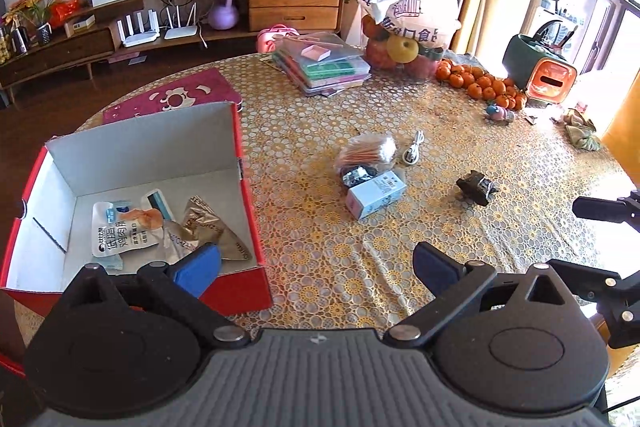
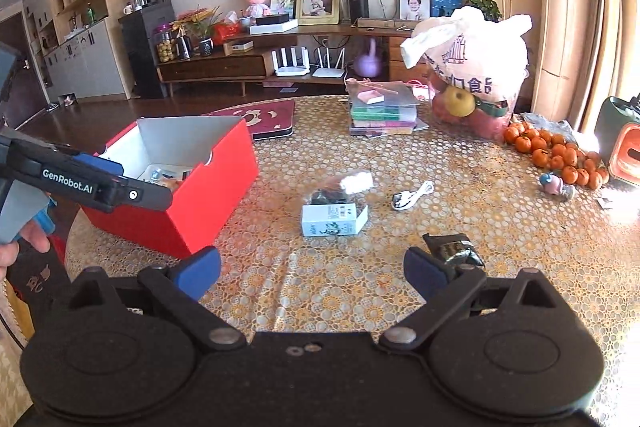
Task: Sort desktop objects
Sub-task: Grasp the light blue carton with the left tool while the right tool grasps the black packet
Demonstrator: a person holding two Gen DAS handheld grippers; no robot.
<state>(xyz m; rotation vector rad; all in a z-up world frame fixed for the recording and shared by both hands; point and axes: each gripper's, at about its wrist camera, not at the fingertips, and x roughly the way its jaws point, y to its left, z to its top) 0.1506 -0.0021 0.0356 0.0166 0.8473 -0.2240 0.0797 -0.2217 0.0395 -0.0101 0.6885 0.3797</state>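
Observation:
An open red box [image 1: 248, 211] [image 2: 208, 187] stands at the table's left, holding several snack packets [image 1: 132, 227]. My left gripper [image 1: 316, 273] is open with nothing in it, its left pad over the box's near corner. On the patterned cloth lie a pale blue carton [image 1: 374, 195] [image 2: 334, 219], a clear bag of orange sticks [image 1: 366, 153], a small dark packet [image 1: 356, 175], a white cable [image 1: 412, 149] [image 2: 412, 195] and a dark wrapped item [image 1: 476, 185] [image 2: 454, 247]. My right gripper [image 2: 312, 273] is open and empty, its right pad just short of the dark wrapped item.
At the far side are a stack of plastic folders [image 1: 324, 65], a white bag of fruit [image 1: 408, 15], a heap of mandarins [image 1: 480, 85], a small toy [image 1: 500, 115] and a green and orange container [image 1: 540, 71]. A red mat [image 1: 176, 95] lies behind the box.

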